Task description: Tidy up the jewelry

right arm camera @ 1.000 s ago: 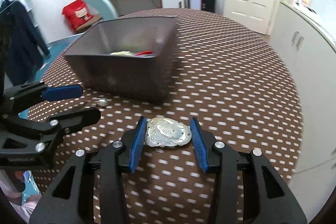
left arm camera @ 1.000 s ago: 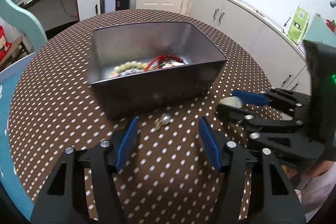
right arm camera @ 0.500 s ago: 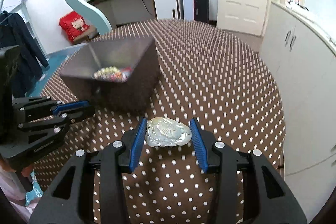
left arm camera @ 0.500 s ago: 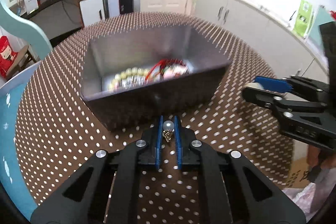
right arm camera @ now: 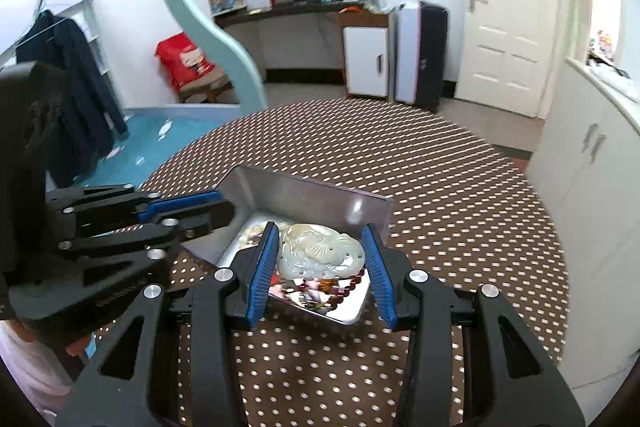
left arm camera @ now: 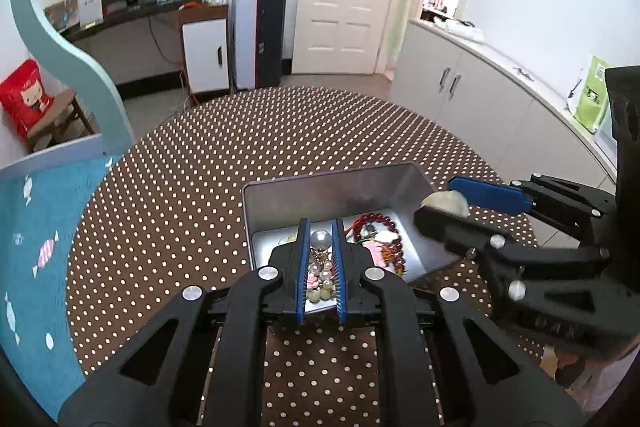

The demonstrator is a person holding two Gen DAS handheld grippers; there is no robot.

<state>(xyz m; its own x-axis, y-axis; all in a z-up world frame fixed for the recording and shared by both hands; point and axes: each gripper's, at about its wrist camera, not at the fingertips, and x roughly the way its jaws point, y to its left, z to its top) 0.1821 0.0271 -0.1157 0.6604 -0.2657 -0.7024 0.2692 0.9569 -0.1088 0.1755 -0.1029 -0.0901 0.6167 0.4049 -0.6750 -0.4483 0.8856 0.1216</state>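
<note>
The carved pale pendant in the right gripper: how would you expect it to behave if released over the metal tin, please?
The pendant looks rigid and stone-like, so probably heavy for its size. Its glossy surface may slip between the pads. Dropped into the tin, its thin carved edges could chip.

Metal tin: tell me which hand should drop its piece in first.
Probably left. Its gripper holds the pearl earring well over the metal tin; the right gripper, with the pale carved pendant, looks nearer its edge.
</note>
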